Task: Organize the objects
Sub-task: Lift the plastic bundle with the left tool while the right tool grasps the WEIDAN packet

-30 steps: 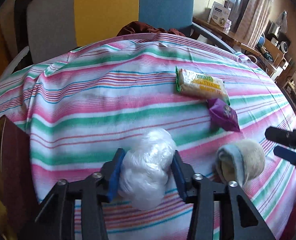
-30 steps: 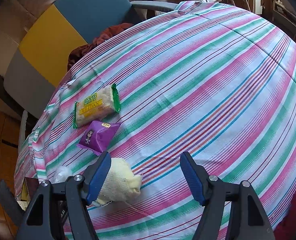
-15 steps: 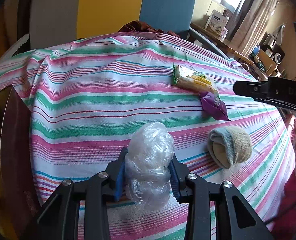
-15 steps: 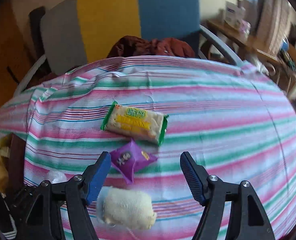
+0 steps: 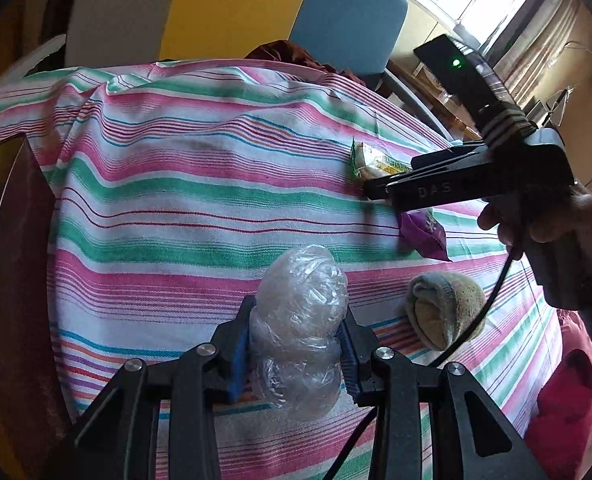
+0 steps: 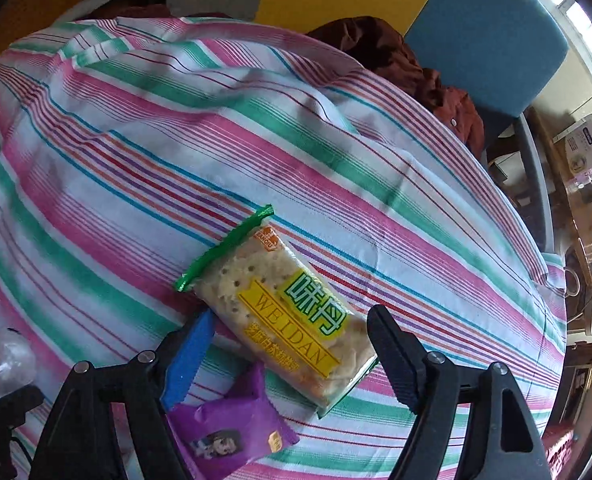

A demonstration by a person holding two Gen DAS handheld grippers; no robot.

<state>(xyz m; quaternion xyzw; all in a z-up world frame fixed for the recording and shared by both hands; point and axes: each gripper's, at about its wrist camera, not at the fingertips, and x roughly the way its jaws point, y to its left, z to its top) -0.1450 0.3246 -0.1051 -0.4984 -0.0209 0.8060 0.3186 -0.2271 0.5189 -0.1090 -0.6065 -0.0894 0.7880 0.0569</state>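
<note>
The left gripper [image 5: 296,354] has its jaws closed on a crumpled ball of clear plastic wrap [image 5: 300,320], pinched across its lower half so the soft bulk bulges above the blue pads and cannot slip out; it is carried low over the pink, green and white striped cloth [image 5: 183,184] that covers the desk. The right gripper [image 6: 285,354] points steeply down with its jaws opening and nothing pressed between them, spreading wide enough, it seems, to span the clear, green-edged packet of crackers with a yellow label [image 6: 283,312], which lies flat on the cloth with its near end between the two fingers. A small purple snack pouch [image 6: 231,436] lies just beside that packet, touching or overlapping its near corner, so a grip there risks catching both. A rolled beige and pale-blue sock [image 5: 444,308] lies near the plastic ball, apart from the snacks, likely left for a later pick.
</note>
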